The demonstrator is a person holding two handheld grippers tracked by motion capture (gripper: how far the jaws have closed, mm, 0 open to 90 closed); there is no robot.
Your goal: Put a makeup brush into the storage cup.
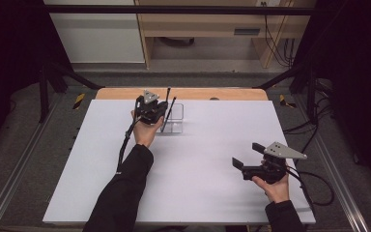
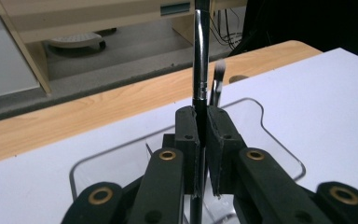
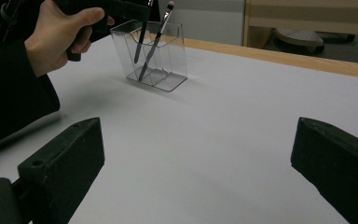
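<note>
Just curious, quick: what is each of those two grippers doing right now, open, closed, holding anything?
Left gripper: closed on a thin black brush standing in the clear holder.
Right gripper: open, holding nothing, over the white table.

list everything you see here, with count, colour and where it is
clear holder: 1, see-through plastic, far side of the board
held brush: 1, black and silver handle, upright over the holder between the left jaws
second brush: 1, dark handle with pale tip, leaning inside the holder
white board: 1, white, covering the table
wooden table edge: 1, light wood, behind the board
cabinet: 1, light wood, on the floor beyond the table
left gripper: 1, black, shut on the held brush
right gripper: 1, black, open, near right of the board
sleeves: 2, black, near edge
</note>
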